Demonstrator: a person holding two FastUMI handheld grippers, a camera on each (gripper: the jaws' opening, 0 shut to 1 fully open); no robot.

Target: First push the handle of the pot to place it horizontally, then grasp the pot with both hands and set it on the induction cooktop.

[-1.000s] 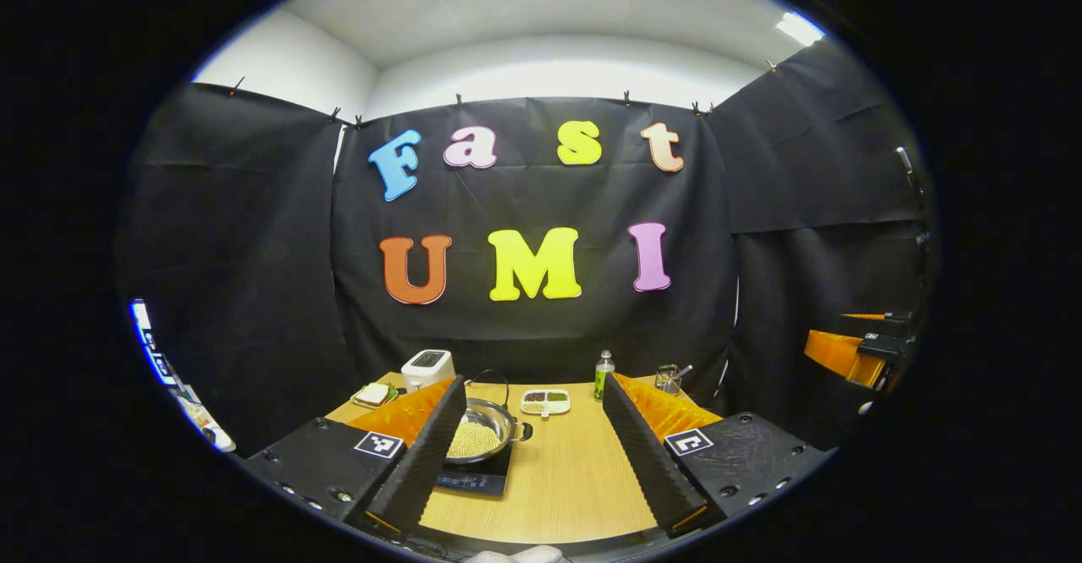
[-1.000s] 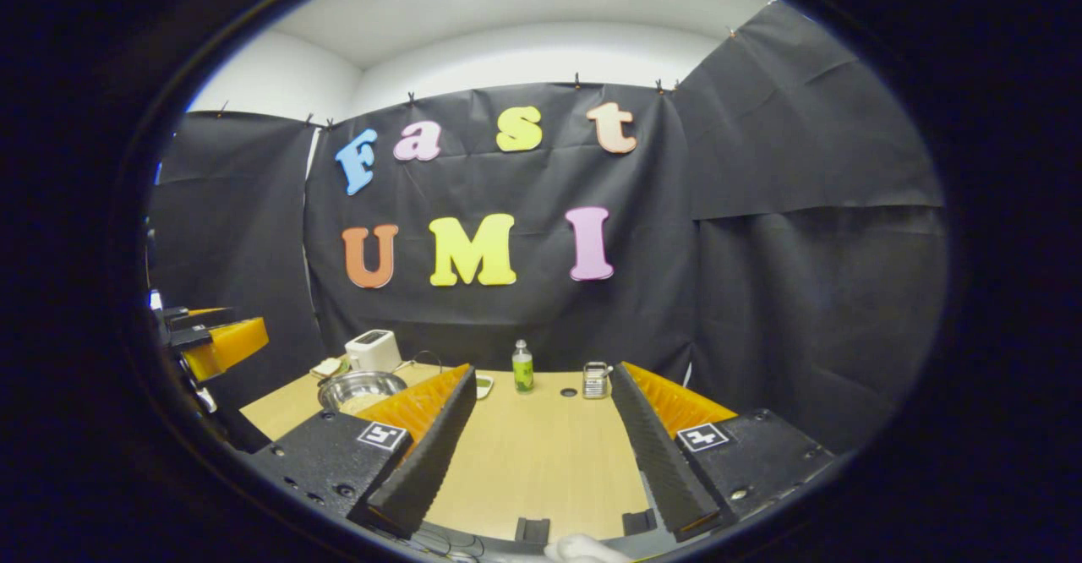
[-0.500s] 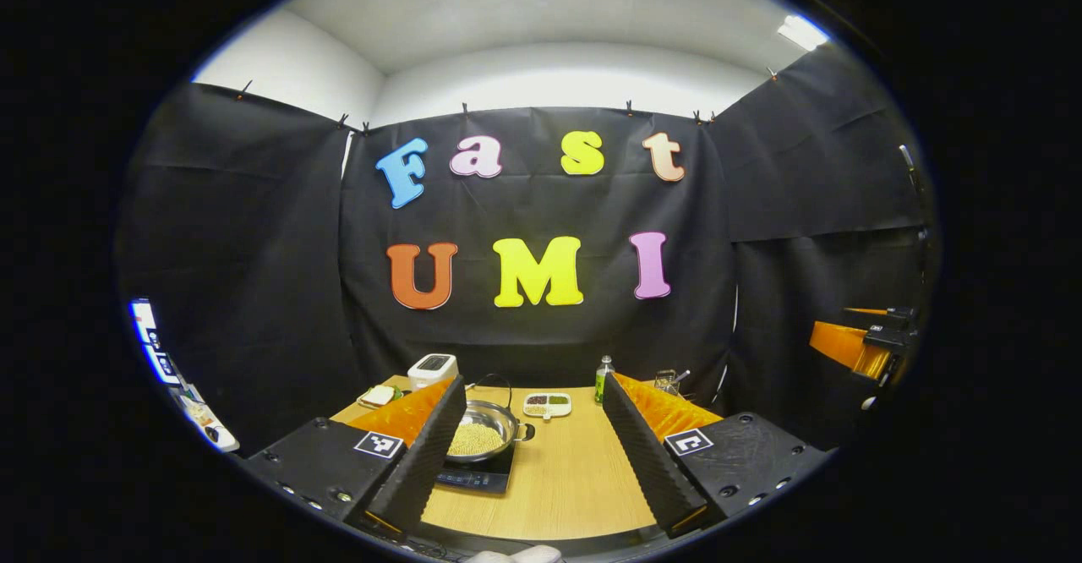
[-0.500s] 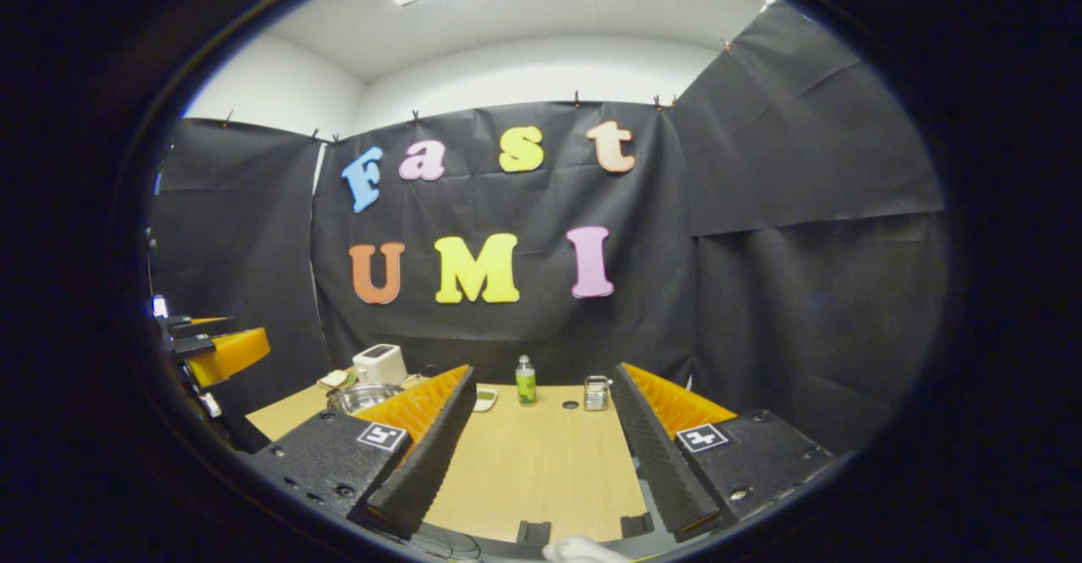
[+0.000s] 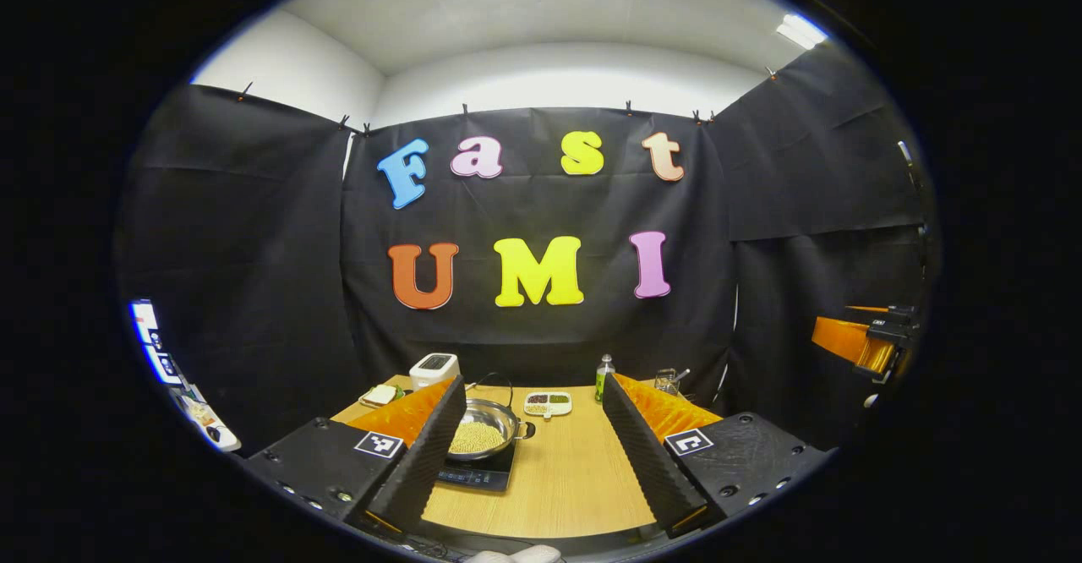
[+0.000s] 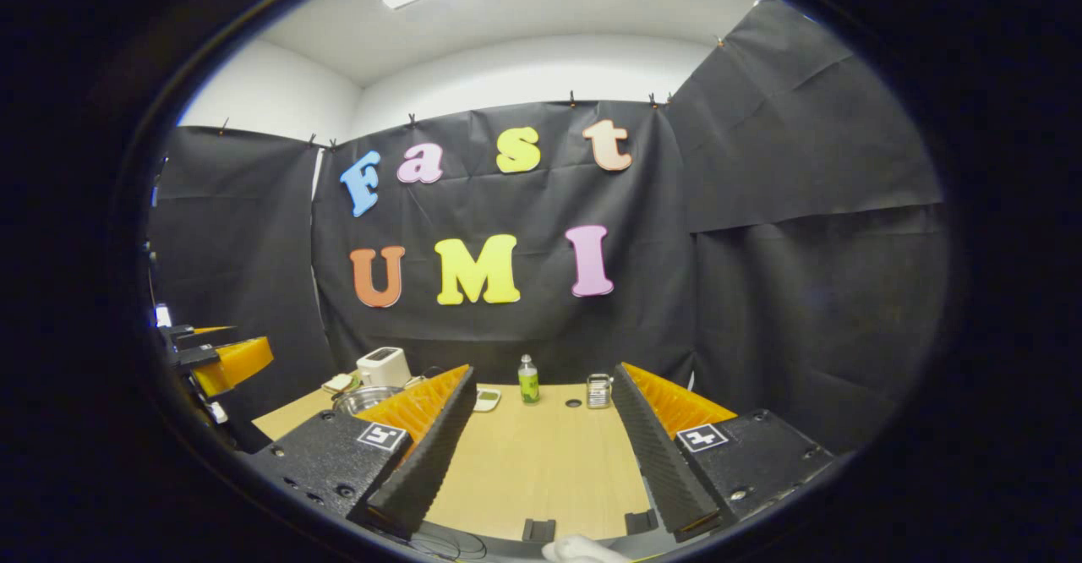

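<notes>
Right now your left gripper (image 5: 534, 453) hangs above the near edge of the bench (image 5: 575, 478) with its jaws spread wide and nothing between them; your right gripper (image 6: 541, 453) is likewise held wide apart and empty, over bare wood nearer the middle of the bench; in the left gripper view you can also see the right gripper off at the far right edge, and in the right gripper view the left one sits at the far left edge; the pot (image 5: 483, 432) rests on the induction cooktop (image 5: 475, 477), a steel bowl holding pale yellowish grains, with a stub handle sticking out on its right side and a thin wire bail arching upright over its back rim; in the left gripper view it lies just right of your left finger, partly hidden by it; in the right gripper view only its rim (image 6: 362, 398) peeks above your left finger; behind the pot stands a white toaster (image 5: 434, 369), with a small plate of food (image 5: 379, 395) to its left; a divided tray (image 5: 548, 403) lies right of the pot, then a green bottle (image 5: 603, 374) and a small wire holder (image 5: 666, 379) towards the back right; neither gripper touches the pot.
</notes>
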